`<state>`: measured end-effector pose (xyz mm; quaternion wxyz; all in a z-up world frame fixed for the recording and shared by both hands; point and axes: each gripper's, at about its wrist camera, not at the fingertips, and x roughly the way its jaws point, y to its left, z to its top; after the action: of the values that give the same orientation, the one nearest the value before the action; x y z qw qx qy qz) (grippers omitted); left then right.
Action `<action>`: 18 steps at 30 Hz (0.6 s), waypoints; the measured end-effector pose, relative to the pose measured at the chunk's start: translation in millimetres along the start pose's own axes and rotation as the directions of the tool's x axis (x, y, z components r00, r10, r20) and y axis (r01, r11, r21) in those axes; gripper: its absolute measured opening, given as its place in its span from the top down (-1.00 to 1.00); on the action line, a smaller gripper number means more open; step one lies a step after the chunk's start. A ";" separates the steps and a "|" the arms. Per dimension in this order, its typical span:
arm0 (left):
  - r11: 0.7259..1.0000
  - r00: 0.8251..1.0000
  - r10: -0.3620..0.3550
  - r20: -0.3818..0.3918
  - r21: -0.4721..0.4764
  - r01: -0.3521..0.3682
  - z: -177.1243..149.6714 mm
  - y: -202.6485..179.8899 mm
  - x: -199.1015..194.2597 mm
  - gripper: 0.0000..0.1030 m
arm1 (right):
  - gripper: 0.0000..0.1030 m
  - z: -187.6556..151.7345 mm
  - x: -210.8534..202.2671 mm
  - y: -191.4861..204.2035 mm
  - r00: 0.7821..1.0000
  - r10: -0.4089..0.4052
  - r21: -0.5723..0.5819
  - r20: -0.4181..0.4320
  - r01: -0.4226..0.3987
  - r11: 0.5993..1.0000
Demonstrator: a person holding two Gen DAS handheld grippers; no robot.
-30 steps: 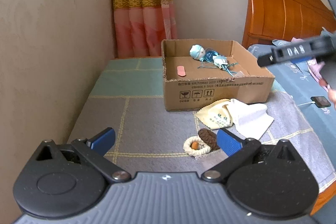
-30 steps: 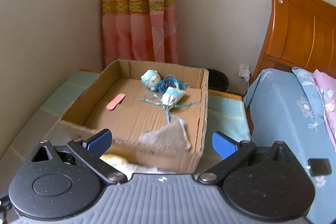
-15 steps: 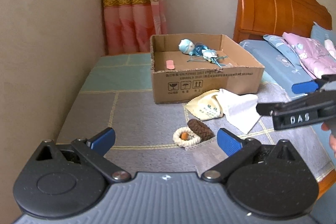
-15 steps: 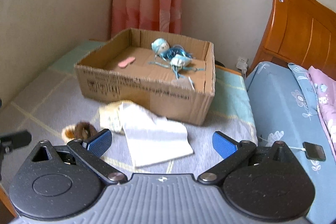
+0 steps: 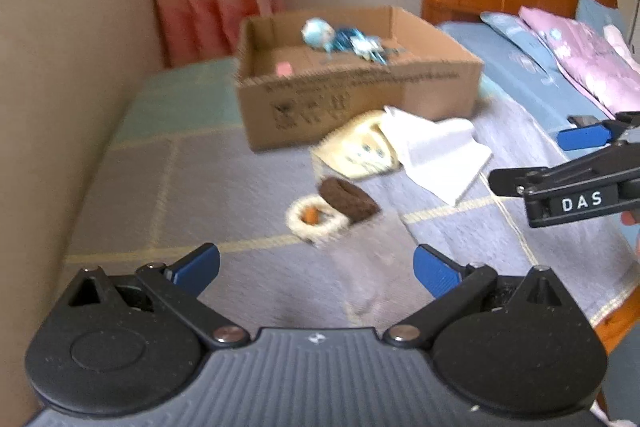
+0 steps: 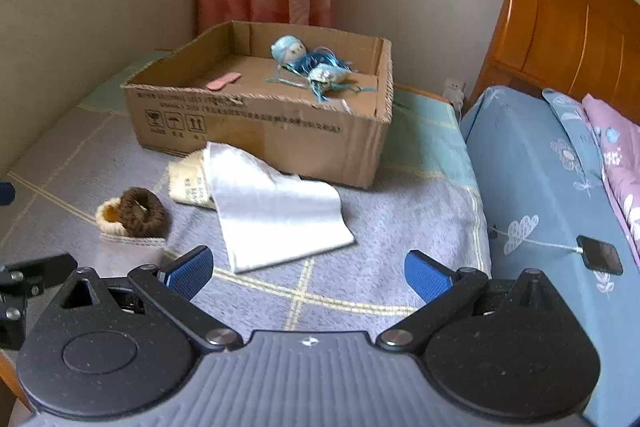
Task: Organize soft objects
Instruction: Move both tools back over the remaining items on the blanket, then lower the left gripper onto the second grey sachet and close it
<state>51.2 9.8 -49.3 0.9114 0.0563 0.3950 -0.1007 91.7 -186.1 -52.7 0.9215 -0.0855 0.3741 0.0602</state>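
Both my tools, left [image 5: 316,269] and right [image 6: 308,273], are open and empty. I judge next: grasp the white cloth [image 6: 276,211] for the box [image 6: 260,131].

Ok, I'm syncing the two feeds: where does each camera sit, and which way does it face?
Left wrist: on the left gripper, looking across the grey checked blanket to the brown cardboard box; open jaws and right gripper show.
Right wrist: on the right gripper, facing the box's corner; open jaws show.
Both share the box and the white folded cloth.
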 end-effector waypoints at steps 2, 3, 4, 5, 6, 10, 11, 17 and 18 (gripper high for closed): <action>1.000 1.000 -0.022 -0.016 0.006 0.022 -0.5 -5.6 5.5 -0.99 | -1.00 -4.5 4.4 -4.4 1.000 0.006 0.008 -0.013 -0.005 1.000; 1.000 1.000 -0.025 -0.017 0.014 0.025 -0.6 -9.0 7.5 -0.99 | -1.00 -6.9 6.5 -5.7 1.000 0.006 0.010 -0.019 -0.005 1.000; 0.999 1.000 -0.023 -0.016 0.021 0.023 -0.4 -12.2 8.9 -0.99 | -1.00 -9.8 8.1 -7.0 1.000 0.008 0.008 -0.023 -0.007 1.000; 0.999 1.000 -0.021 -0.017 0.026 0.021 0.0 -15.2 11.0 -0.99 | -1.00 -12.9 9.6 -7.9 1.000 0.012 0.001 -0.026 -0.012 1.000; 1.000 1.000 -0.020 -0.024 0.024 0.021 0.7 -17.7 14.0 -0.99 | -1.00 -15.5 10.6 -8.9 0.999 0.013 -0.006 -0.030 -0.013 1.000; 0.999 0.997 -0.039 -0.059 -0.010 0.038 3.8 -21.9 27.3 -0.99 | -1.00 -25.3 17.2 -11.9 0.999 0.007 -0.030 -0.047 -0.009 1.000; 0.999 0.998 -0.033 -0.061 -0.014 0.033 4.3 -23.5 30.5 -0.99 | -1.00 -27.6 19.5 -13.5 0.999 0.006 -0.028 -0.053 -0.007 1.000; 1.000 0.994 -0.003 -0.106 0.025 0.006 -0.5 -31.7 48.3 -0.99 | -1.00 -34.7 25.5 -19.7 0.997 0.018 -0.010 -0.069 -0.019 1.000; 1.000 0.995 -0.008 -0.096 0.025 0.011 -2.2 -30.1 46.8 -0.99 | -1.00 -34.9 26.5 -20.3 0.997 0.021 -0.007 -0.071 -0.021 1.000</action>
<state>74.0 -25.6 -85.8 0.8902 0.0708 0.4370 -0.1071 90.4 -211.8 -93.6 0.9066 -0.0874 0.4072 0.0682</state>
